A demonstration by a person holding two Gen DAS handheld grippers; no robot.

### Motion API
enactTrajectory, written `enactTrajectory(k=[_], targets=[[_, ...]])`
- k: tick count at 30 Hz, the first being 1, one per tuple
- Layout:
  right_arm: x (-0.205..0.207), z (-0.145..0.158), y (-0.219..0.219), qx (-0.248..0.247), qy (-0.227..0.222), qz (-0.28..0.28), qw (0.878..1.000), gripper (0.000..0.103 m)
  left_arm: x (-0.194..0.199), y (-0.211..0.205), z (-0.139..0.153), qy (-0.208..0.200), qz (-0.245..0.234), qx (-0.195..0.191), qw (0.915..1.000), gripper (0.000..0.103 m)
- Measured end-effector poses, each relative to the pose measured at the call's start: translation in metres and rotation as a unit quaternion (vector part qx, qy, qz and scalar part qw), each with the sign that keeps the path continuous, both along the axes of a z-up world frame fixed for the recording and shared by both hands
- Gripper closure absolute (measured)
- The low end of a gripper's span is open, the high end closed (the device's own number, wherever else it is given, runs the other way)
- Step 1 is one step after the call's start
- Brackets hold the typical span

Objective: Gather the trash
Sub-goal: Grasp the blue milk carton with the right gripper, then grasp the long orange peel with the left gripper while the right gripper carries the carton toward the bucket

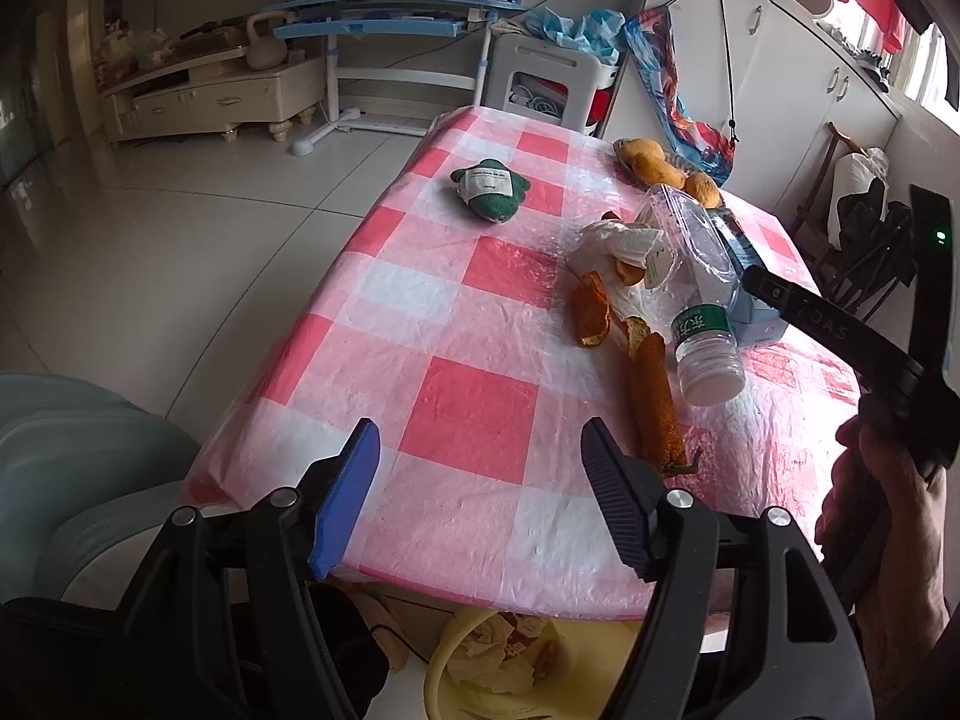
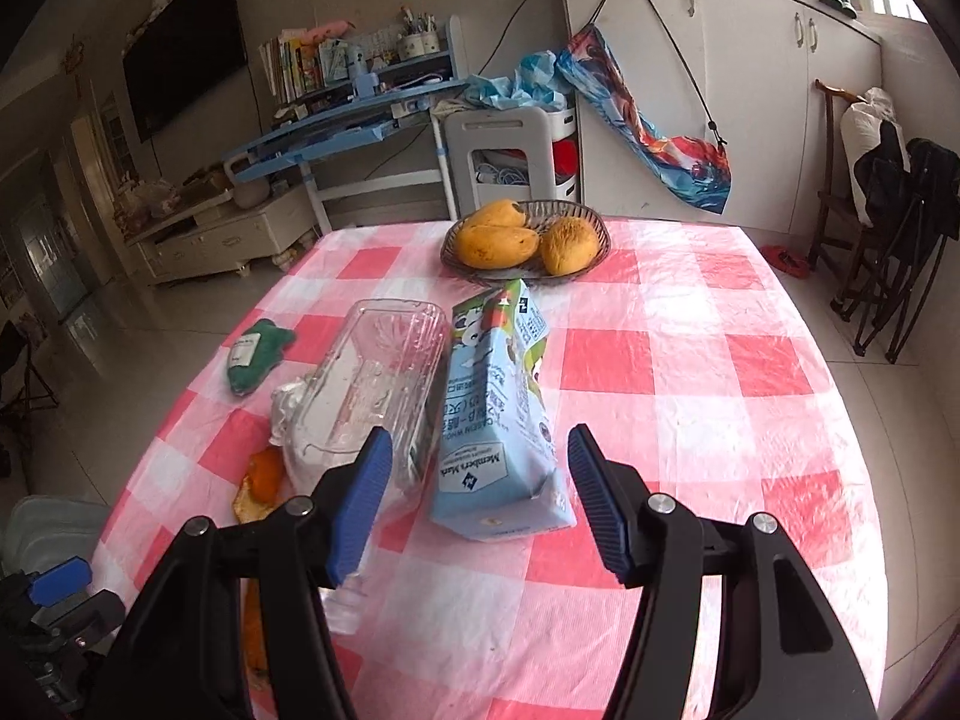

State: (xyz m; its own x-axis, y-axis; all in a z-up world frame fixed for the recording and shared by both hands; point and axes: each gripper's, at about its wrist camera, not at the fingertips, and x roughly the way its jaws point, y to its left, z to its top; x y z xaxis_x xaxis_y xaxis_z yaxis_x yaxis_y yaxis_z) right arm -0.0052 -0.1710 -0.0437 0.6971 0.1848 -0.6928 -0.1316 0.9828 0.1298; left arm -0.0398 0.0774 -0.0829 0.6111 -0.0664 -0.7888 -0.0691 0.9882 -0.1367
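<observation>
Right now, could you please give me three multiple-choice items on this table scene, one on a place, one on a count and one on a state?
1. Where do the mangoes lie?
A. in a woven basket at the table's far end
B. loose on the floor
C. inside the bin

2. How many mangoes show in the right wrist view?
A. one
B. three
C. five

3. How does the milk carton stand?
A. upright
B. lying on its side on the checked cloth
C. held in the jaws

Answers: 1 A, the basket rim rings them beyond the carton. 2 B, three yellow fruits sit together. 3 B, it lies flat ahead of the right gripper, whose jaws are spread with nothing between them.
</observation>
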Motion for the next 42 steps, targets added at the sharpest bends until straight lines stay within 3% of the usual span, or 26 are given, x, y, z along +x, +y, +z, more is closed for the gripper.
enactTrajectory(k=[5,7,16,24,40,42], targets=[[0.029,-0.011,-0.003,-0.023,0.03,0.007,0.999,0.045,-0.001,-0.003,0.001,0.001,-0.006,-0.003,1.0,0.036],[0.036,-0.016,-0.007,-0.014,0.051,0.017,0.998,0.066,-0.002,-0.006,0.001,0.0,-0.016,-0.002,0.9999,0.036],[-0.014,-0.012,-0.033,0.048,0.091,0.049,0.993,0.066,0.005,-0.029,0.0,-0.001,-0.076,-0.01,0.9971,0.036],[-0.069,-0.013,-0.055,0.104,0.106,0.042,0.988,0.066,0.027,-0.046,-0.01,0.015,-0.067,0.009,0.9976,0.036],[-0.073,-0.014,-0.065,0.12,0.089,0.037,0.988,0.06,0.061,-0.091,-0.035,0.036,-0.1,0.048,0.9932,0.037],[-0.073,-0.013,-0.065,0.114,0.083,0.035,0.989,0.059,0.062,-0.095,-0.035,0.03,-0.105,0.05,0.9927,0.047]])
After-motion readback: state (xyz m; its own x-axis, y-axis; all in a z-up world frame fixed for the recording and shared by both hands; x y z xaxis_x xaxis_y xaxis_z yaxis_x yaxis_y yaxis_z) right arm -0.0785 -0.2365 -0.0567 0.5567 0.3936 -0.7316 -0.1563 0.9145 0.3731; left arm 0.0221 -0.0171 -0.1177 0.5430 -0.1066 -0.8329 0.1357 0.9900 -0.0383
